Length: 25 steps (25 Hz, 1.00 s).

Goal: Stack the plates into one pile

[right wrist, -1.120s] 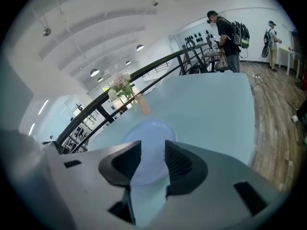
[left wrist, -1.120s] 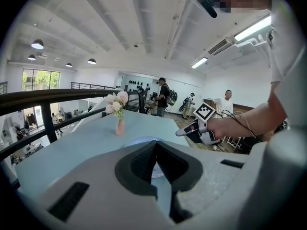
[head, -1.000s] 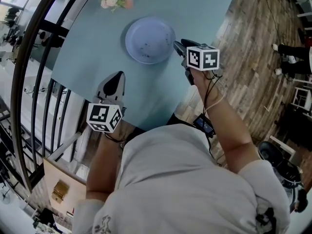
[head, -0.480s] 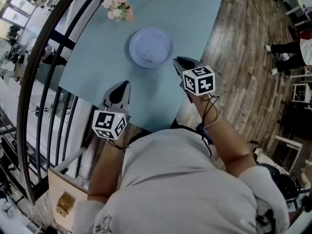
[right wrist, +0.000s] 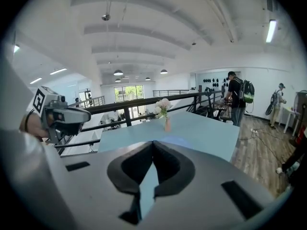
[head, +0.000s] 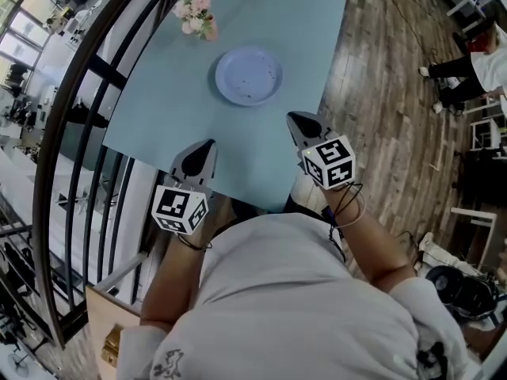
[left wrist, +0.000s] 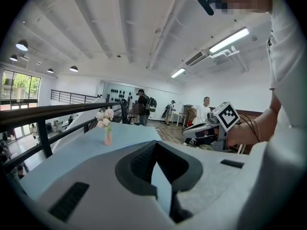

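Pulled back from the round pale-blue plate (head: pixel 249 75) on the light blue worktop (head: pixel 170 101), left claw (head: pixel 207 146) at 7 o'clock, right claw (head: pixel 292 118) at 5 o'clock, both clenched empty; only the head view shows the plate.

A round, pale lavender-blue plate (head: pixel 249 75) lies flat and right side up on the light blue table (head: pixel 158 109), near the vase (head: pixel 198 14) of pink flowers and apart from it. Dark specks dot its shallow centre. Whether other plates lie beneath it cannot be told.
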### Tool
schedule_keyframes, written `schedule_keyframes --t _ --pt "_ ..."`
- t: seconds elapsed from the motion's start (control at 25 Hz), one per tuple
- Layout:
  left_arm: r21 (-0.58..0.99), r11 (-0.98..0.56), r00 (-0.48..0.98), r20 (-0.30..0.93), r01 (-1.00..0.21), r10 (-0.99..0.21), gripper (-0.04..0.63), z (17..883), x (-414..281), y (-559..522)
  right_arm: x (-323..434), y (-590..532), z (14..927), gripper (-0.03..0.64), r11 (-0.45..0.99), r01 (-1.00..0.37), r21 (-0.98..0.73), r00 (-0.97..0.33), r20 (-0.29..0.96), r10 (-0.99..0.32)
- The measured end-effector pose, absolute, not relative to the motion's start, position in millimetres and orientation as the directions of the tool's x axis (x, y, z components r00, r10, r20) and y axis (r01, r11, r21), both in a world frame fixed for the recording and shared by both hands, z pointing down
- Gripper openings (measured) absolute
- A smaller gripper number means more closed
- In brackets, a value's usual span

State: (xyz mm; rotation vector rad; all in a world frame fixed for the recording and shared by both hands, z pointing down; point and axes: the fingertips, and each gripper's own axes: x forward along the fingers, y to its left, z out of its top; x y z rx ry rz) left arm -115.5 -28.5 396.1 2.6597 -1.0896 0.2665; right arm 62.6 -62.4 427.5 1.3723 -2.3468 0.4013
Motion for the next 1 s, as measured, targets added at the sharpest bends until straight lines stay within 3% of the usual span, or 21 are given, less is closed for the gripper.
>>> schedule_keyframes --t 0.48,1.0 --pt "0.115 -0.628 0.637 0.206 -0.77 -0.743 0.005 371.9 -127.3 16.5 51.2 -5.1 393.2 0.006 0.629 -0.777 0.018 -0.58 0.367 -0.727" --pt "0.058 -0.533 0.535 0.173 -0.844 -0.827 0.005 348.2 -38.2 77.8 137.6 54.6 375.8 0.006 0.743 -0.668 0.036 -0.702 0.301 -0.645"
